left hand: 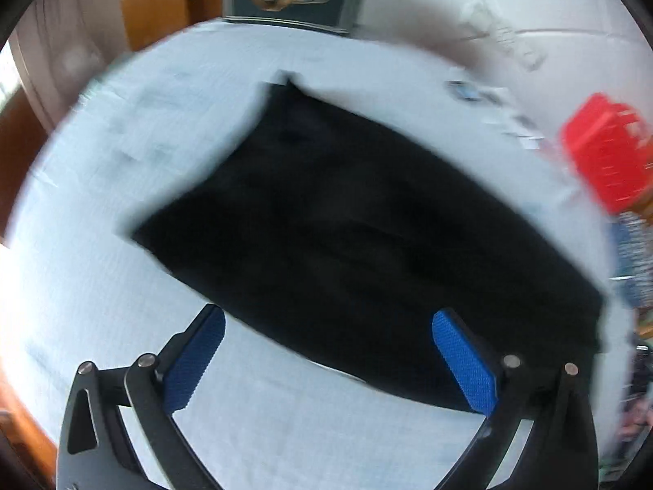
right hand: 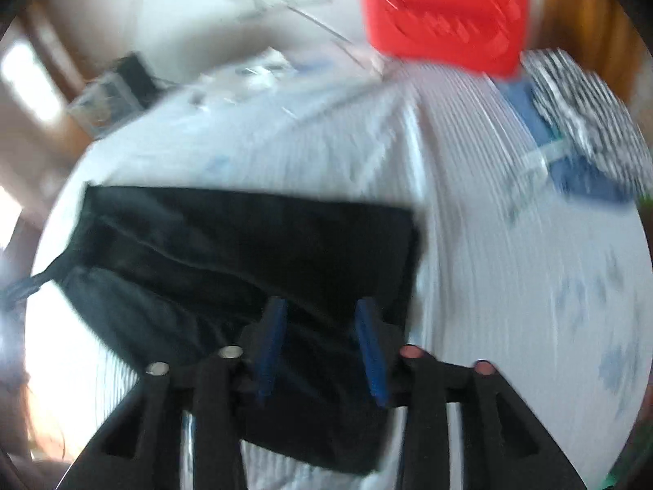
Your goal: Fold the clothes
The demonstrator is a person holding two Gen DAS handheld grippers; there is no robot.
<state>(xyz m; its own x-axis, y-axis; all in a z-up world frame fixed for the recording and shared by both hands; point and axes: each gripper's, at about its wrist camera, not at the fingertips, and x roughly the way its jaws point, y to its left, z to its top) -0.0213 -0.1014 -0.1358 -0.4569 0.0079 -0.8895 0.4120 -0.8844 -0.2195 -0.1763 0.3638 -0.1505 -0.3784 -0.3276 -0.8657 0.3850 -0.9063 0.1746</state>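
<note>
One black garment (left hand: pixel 359 237) lay folded into a flat rectangle on the pale striped sheet (left hand: pixel 102 286) of the bed, its edges fairly square; I had my left gripper (left hand: pixel 326 351) spread wide above its near edge, blue pads (left hand: pixel 465 363) clear of the cloth and nothing between them; my right gripper (right hand: pixel 322 343) hung over the garment's near corner, jaws parted and empty, though blur hid whether the tips brushed the fabric; beyond, a red plastic crate (right hand: pixel 445 16) sat near the bed's far side, beside a black-and-white patterned cloth (right hand: pixel 587 118).
</note>
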